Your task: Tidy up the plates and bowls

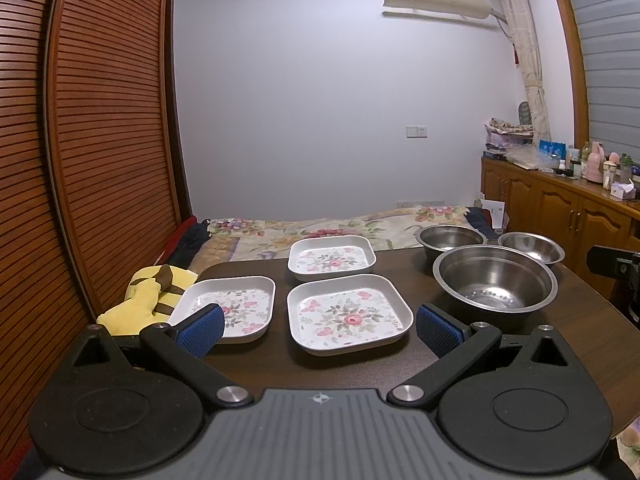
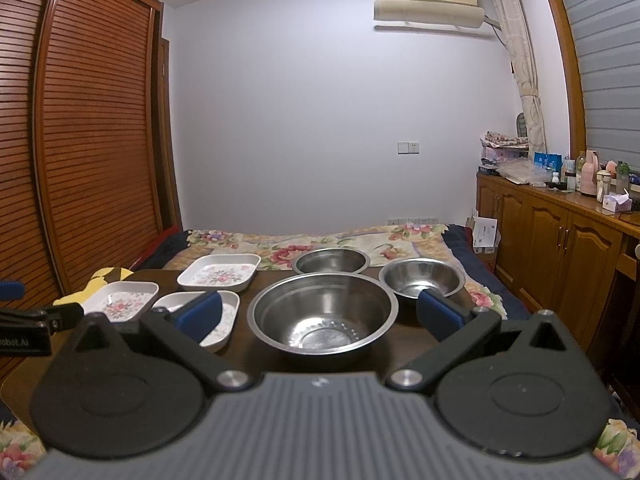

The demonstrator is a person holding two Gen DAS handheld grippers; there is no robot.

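Three square white plates with flower prints lie on the dark table (image 1: 400,364): a near middle plate (image 1: 349,315), a left plate (image 1: 236,307) and a far plate (image 1: 331,257). Three steel bowls stand to the right: a large one (image 1: 495,282), a far one (image 1: 450,239) and a right one (image 1: 530,246). My left gripper (image 1: 320,330) is open and empty, just short of the near plate. In the right wrist view my right gripper (image 2: 320,314) is open and empty in front of the large bowl (image 2: 322,312), with the smaller bowls (image 2: 331,261) (image 2: 422,280) behind.
A yellow plush toy (image 1: 140,300) lies at the table's left edge. A bed with a flowered cover (image 1: 320,228) is behind the table. A slatted wooden wardrobe (image 1: 80,140) stands left; a wooden cabinet (image 1: 560,208) with bottles stands right.
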